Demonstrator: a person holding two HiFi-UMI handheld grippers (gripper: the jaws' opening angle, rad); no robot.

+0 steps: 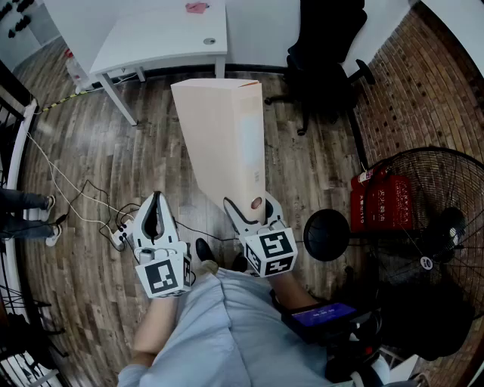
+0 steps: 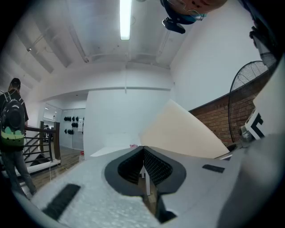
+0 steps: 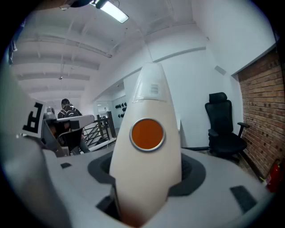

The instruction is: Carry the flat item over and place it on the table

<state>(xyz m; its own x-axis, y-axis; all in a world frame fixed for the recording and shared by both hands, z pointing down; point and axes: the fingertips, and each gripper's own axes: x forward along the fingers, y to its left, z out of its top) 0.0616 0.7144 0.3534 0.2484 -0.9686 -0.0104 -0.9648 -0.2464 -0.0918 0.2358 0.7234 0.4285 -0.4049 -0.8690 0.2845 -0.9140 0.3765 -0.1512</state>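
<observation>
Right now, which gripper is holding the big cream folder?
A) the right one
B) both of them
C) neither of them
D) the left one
A: the right gripper has its jaws clamped on the narrow edge of the cream folder, while the left gripper has its jaws together with nothing between them.

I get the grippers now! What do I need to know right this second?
Left gripper: shut, nothing in it, beside the right one.
Right gripper: shut on the spine of the cream binder, which sticks out forward above the wooden floor.
White table: ahead, past the binder, not reached yet. A small pink thing lies near its far edge.
Done: binder is picked up.
Left: walk to the table, lay the binder flat on a bare part, open the right jaws.
</observation>
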